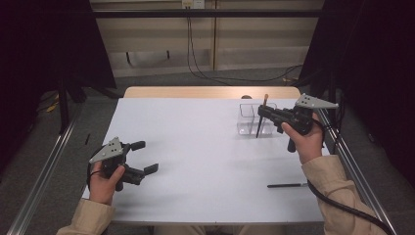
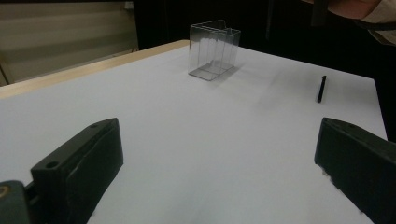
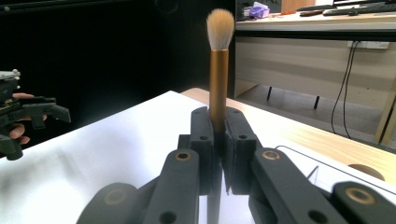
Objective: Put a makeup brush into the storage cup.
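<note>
Right gripper view: fingers (image 3: 219, 154) clenched on a makeup brush (image 3: 218, 79) — gold metal ferrule, soft tan bristles; clear plastic organizer (image 1: 254, 119) beneath; left gripper (image 1: 147, 157) spread wide, released — matte white desk (image 1: 195, 147).

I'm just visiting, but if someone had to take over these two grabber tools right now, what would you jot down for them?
Right gripper: shut on the makeup brush, held upright, bristles up, above the clear organizer at the table's far right.
Left gripper: open, holding nothing, near the left edge.
Black pen: lying on the table near the right forearm.
Done: brush picked up.
Left: probably lower the brush into the organizer, then the pen.
</note>
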The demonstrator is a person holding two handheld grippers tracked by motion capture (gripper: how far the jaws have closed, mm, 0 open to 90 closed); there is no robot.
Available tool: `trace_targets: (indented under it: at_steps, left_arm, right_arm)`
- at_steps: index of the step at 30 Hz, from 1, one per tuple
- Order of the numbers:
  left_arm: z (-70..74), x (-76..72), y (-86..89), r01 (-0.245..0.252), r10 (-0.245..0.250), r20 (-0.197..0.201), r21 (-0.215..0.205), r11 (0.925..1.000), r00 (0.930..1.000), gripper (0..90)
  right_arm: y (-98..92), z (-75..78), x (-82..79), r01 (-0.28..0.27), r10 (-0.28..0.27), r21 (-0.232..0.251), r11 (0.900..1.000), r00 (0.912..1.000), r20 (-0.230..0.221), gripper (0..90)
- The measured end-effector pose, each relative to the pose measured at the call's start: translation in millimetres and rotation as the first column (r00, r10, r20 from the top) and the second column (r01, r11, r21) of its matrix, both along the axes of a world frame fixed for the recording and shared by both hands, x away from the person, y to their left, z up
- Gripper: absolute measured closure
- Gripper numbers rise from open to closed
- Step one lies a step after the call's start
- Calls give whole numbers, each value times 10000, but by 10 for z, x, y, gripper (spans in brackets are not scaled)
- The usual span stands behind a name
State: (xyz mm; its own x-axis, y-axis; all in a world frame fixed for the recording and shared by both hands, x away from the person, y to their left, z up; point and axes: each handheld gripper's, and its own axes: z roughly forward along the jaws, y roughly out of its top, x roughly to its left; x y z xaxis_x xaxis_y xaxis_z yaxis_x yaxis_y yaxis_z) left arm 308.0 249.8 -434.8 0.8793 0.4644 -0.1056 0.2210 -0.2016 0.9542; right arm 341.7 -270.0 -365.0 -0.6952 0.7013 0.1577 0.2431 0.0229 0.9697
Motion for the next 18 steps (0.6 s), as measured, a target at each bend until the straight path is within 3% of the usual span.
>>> trace_targets:
  at_steps: [18]
  left_arm:
    - [-1, -2, 4, 150, -150, -6, 15, 9999, 9999, 11]
  right_arm:
    - [-139, 58, 127, 673, -672, -195, 9975, 9977, 61, 840]
